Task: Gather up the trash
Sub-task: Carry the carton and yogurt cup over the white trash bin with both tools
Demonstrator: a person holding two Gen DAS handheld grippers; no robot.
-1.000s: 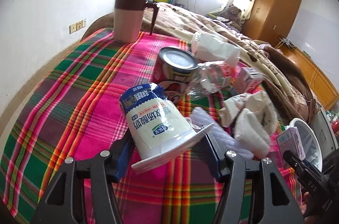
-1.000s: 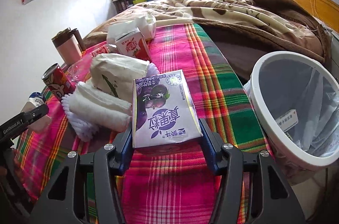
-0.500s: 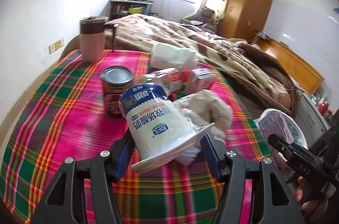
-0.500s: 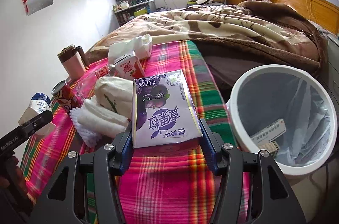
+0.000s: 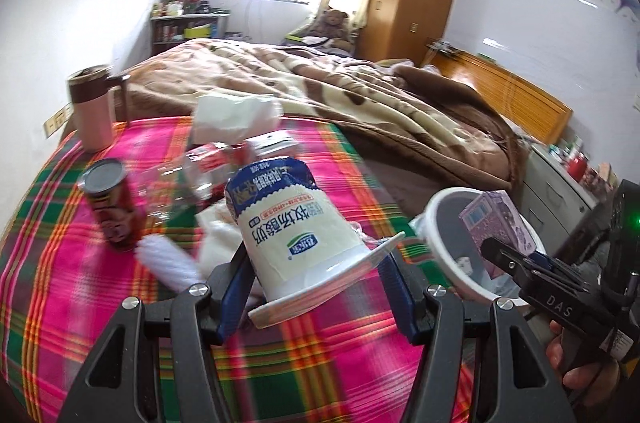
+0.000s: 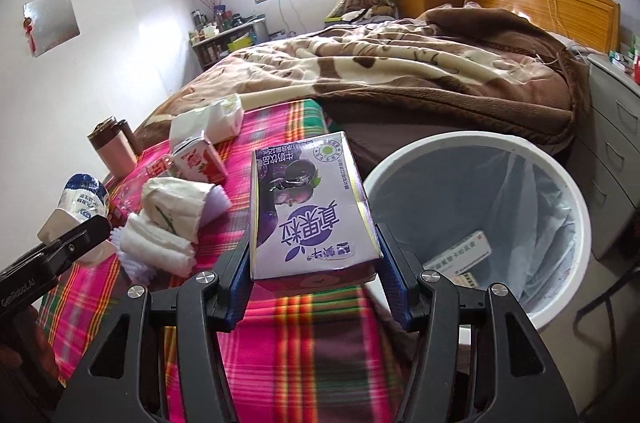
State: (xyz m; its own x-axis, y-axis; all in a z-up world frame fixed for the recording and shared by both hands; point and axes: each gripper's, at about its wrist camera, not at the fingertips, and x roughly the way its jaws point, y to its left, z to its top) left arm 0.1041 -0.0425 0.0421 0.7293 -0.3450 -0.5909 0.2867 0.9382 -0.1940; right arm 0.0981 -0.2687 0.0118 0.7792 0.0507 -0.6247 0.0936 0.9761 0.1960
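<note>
My left gripper is shut on a white yogurt cup with a blue top, held tilted above the plaid bedspread. The same cup shows at the left of the right wrist view. My right gripper is shut on a purple drink carton, held just left of the white trash bin, which is lined with a clear bag and has boxes at its bottom. In the left wrist view the carton hangs over the bin's rim.
On the plaid cover lie a red can, a clear plastic bottle, white foam wraps, a red carton, a white bag and a pink mug. A brown blanket lies behind; a grey cabinet stands right.
Both grippers moved right toward the bin while keeping their loads. The bin grew larger in the right wrist view, and the left wrist view swung from the pile to show the bin.
</note>
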